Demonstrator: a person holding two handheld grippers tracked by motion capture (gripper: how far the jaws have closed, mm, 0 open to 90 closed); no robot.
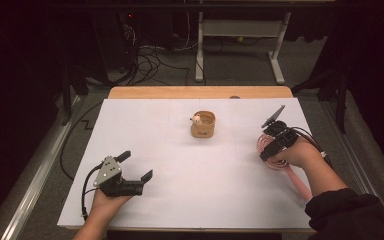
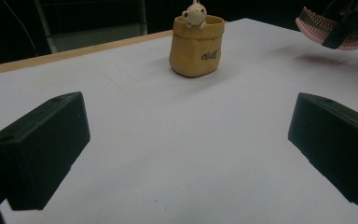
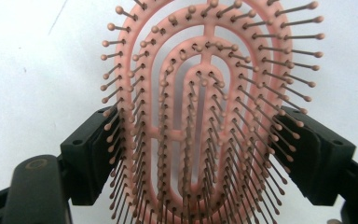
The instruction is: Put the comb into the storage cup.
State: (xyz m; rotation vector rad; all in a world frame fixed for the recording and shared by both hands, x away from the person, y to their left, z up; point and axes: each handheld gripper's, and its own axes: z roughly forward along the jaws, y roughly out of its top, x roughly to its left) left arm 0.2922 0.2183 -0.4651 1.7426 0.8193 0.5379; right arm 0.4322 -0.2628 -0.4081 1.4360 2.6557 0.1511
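A pink vented hairbrush stands bristles toward the camera in the right gripper view, and my right gripper is shut on the two sides of its head. From above, that gripper holds the brush at the right of the table, handle trailing back under the hand. In the left gripper view the brush hangs a little above the sheet over its own shadow. My left gripper rests at the front left, open with nothing between its fingers.
A tan pouch-shaped pot with a small white figure on its rim stands at the middle back of the white sheet. The wooden table edge lies behind it, with cables and a desk frame on the floor beyond.
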